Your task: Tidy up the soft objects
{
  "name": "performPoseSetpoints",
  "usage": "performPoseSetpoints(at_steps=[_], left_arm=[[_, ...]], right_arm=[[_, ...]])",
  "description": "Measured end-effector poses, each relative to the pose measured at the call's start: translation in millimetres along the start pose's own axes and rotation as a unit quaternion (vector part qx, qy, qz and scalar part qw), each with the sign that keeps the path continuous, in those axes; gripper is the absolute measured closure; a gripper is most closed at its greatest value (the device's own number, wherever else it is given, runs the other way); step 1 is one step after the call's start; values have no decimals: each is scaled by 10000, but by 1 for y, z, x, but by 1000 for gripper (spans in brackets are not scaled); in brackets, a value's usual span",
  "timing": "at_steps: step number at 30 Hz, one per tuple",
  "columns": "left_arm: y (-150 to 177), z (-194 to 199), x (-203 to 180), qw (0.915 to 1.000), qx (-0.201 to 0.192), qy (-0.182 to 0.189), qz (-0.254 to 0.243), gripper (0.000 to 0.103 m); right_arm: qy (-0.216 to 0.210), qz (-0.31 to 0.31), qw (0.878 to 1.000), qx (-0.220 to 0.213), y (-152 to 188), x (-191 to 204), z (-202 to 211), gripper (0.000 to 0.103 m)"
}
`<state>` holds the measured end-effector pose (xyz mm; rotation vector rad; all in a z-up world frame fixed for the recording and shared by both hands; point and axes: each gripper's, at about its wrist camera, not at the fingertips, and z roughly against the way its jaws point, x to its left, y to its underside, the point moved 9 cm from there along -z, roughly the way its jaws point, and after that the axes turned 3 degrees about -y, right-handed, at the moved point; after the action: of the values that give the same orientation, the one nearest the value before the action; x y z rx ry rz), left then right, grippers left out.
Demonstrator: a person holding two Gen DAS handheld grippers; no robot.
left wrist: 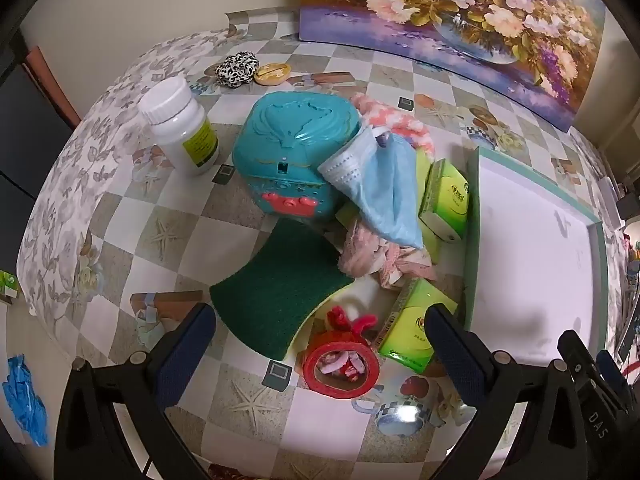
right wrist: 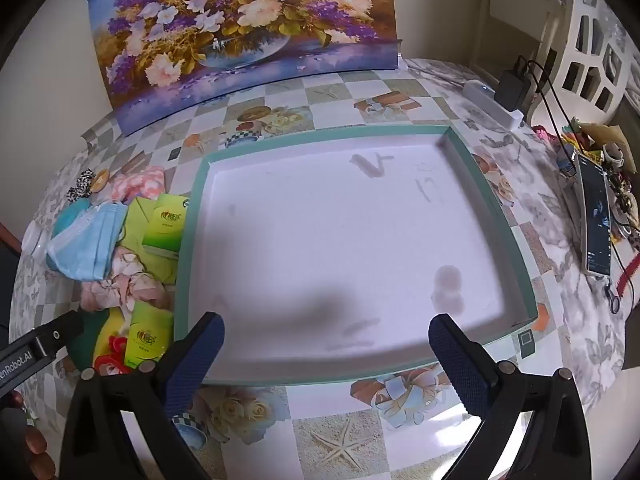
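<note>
While both claws stand spread wide and hold nothing, the left gripper (left wrist: 320, 344) hovers over the red tape roll (left wrist: 341, 368), with the blue face mask (left wrist: 380, 188) at 12 o'clock; the right gripper (right wrist: 326, 354) faces the teal-rimmed tray (right wrist: 188, 240).

Soft indoor light, tablecloth (left wrist: 400, 412) glare, strong fisheye distortion, dark corners.
</note>
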<state>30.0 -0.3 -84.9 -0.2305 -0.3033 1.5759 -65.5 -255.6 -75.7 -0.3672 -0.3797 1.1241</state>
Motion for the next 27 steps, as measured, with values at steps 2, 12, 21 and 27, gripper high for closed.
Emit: performPoseSetpoints(at_steps=[2,12,21,27], left_arm=[[0,0,0,10000,1,-1,2,0],[2,0,1,10000,21,-41,-20,0],[5,-3,4,10000,38,-68,-22,0],[5,-3,3,10000,48,-76,-26,0]], right_arm=[[21,8,10000,0,0,0,0,0],[5,3,10000,20,1,0,-1,0],[13,3,10000,38,2,0,-2,0],[11,11,10000,39,2,0,-2,0]])
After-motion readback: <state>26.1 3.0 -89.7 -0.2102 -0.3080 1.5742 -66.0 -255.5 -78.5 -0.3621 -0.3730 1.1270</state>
